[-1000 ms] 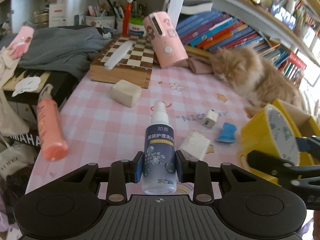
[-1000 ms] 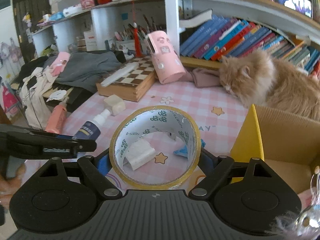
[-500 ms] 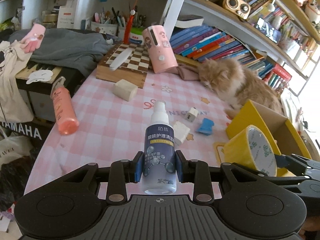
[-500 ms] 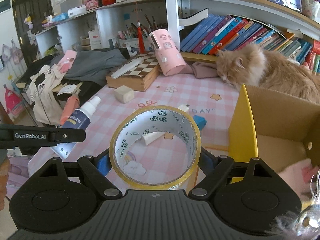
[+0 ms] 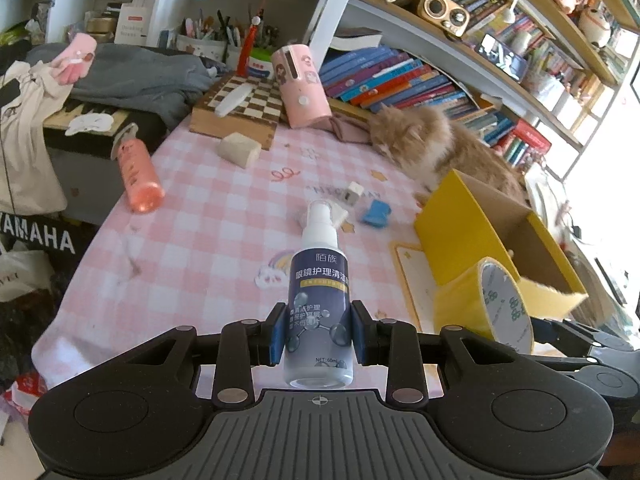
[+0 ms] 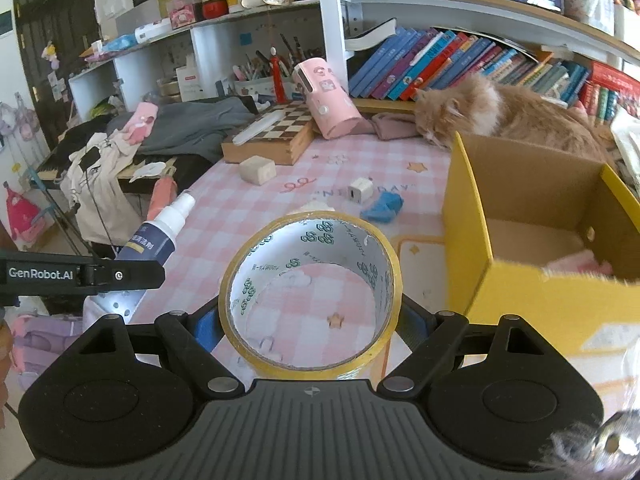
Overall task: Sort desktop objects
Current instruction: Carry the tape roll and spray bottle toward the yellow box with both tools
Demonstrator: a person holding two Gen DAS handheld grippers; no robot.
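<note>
Blue pads of the left gripper are clamping a dark spray bottle whose label is showing "NET: 60ml" under Chinese characters, left of the yellow cardboard box. Just beside that box, the right gripper is gripping a yellow tape roll, its jaws spread wide around the roll. "GenRobot.AI" is showing on the left gripper's arm, and "YAMAHA" is reading white on black far left of the box.

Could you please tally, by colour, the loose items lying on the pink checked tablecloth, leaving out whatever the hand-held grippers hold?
Orange-pink: 1, the bottle lying on its side.
Beige: 1, the block.
White: 2, the charger cube and the white piece partly hidden behind the spray nozzle.
Blue: 1, the crumpled item.
Total: 5.
</note>
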